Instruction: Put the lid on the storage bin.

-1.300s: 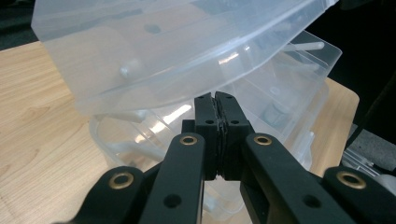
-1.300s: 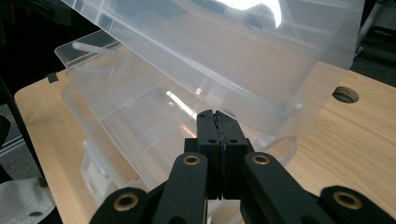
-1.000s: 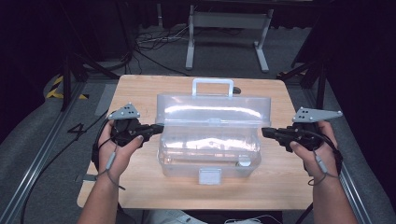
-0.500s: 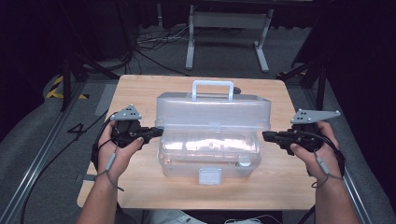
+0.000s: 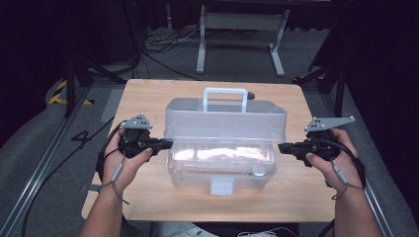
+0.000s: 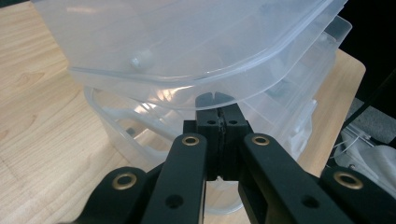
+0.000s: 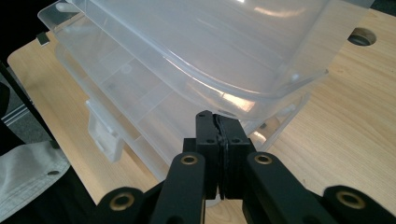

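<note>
The left gripper (image 5: 165, 144) is held at the left end of the clear plastic box (image 5: 225, 148). Its two black jaws are pressed tight together, as seen in the left gripper view (image 6: 219, 128), and nothing can be seen caught between them. Their tips are tucked just under the edge of the lid (image 6: 187, 51), which is tipped up a little above the bottom part of the box.

The right gripper (image 5: 282, 147) is held at the right end of the box. Its jaws are pressed together too (image 7: 218, 126), with nothing seen between them, and their tips are set just under the lid's edge (image 7: 261, 79) on that side.

The box is placed in the middle of the wooden table (image 5: 148, 94). A white handle (image 5: 226, 94) is seen on top of the lid, and a white latch (image 5: 222, 186) hangs at the front. Each gripper is held by a hand (image 5: 121, 165).
</note>
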The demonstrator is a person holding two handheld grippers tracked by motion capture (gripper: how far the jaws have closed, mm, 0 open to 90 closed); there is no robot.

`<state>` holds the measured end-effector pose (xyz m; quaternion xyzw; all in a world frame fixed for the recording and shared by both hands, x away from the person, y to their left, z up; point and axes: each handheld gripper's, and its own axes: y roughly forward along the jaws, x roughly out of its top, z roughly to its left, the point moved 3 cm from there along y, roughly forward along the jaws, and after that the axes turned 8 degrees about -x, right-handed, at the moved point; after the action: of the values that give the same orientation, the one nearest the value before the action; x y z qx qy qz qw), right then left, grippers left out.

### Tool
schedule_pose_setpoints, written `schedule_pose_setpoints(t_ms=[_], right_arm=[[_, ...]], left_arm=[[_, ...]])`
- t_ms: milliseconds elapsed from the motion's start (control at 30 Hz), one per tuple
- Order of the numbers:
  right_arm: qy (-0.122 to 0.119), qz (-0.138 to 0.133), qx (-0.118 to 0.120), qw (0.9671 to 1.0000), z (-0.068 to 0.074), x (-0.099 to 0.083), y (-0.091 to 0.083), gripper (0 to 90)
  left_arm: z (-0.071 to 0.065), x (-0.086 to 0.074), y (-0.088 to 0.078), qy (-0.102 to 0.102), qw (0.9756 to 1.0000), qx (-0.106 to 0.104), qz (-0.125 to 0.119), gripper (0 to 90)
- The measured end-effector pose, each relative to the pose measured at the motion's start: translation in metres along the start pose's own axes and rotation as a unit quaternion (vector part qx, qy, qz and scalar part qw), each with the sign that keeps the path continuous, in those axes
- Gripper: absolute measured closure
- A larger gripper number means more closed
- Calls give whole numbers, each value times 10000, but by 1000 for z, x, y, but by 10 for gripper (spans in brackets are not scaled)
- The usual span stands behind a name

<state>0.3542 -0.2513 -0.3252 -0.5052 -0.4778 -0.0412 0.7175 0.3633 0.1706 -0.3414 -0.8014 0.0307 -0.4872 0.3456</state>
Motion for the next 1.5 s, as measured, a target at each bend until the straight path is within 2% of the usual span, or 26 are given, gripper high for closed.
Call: schedule_pose_setpoints(t_ms=[200, 533, 667, 1167, 1500], right_arm=[[-40, 175, -37, 9998, 0, -2, 3, 885], [-173, 438, -17, 9989, 2, -4, 7, 880], [-216, 552, -32, 9982, 2, -6, 9, 880], [-427, 902, 29, 9950, 4, -10, 14, 871], [-484, 1044, 59, 9933, 5, -12, 16, 871]], left_arm=[[-1, -2, 1, -80, 9999, -26, 128, 899], [-2, -4, 3, -91, 9991, -42, 423, 899], [-2, -6, 4, -126, 9984, -54, 555, 899], [-4, -10, 7, -42, 9952, -79, 976, 898], [-4, -11, 9, -40, 9936, -96, 1129, 898]])
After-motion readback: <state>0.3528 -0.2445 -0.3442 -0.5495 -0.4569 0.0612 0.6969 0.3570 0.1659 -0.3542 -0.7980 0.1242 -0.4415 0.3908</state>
